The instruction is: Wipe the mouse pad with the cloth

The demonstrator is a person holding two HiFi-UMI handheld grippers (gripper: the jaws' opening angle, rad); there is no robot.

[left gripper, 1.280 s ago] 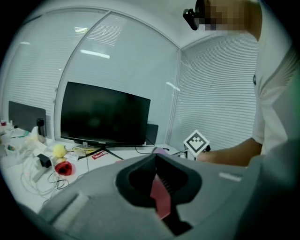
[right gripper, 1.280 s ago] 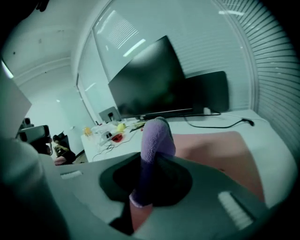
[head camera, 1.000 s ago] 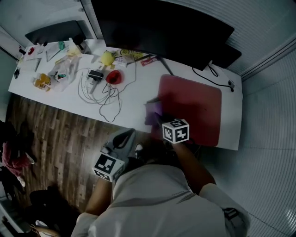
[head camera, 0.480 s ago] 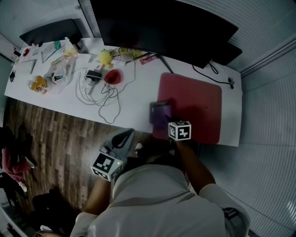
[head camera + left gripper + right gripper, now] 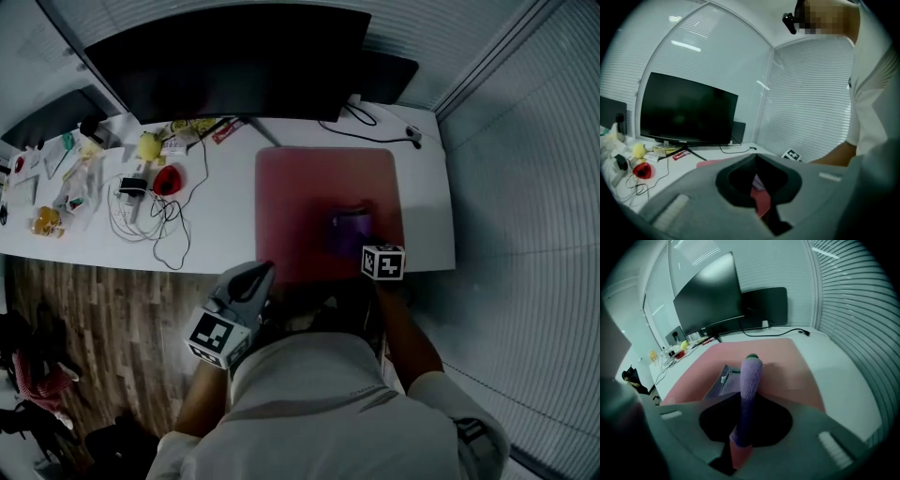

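You are holding a purple cloth [image 5: 751, 376] against the dull red mouse pad [image 5: 305, 192]. Your right gripper [image 5: 750, 363] and left gripper [image 5: 755, 158] are showing grey bodies, their marker cubes [image 5: 383, 262] black-and-white squares. The table [image 5: 220, 202] is showing white, the monitor [image 5: 225, 66] black, the floor [image 5: 94, 309] brown wood-grain planks.

Right tongs [image 5: 364, 242] pinching cloth [image 5: 349, 225], left tongs [image 5: 754, 159] closed

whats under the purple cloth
The red mouse pad lies under the cloth, which the right gripper pinches. The patch directly beneath is covered from view.
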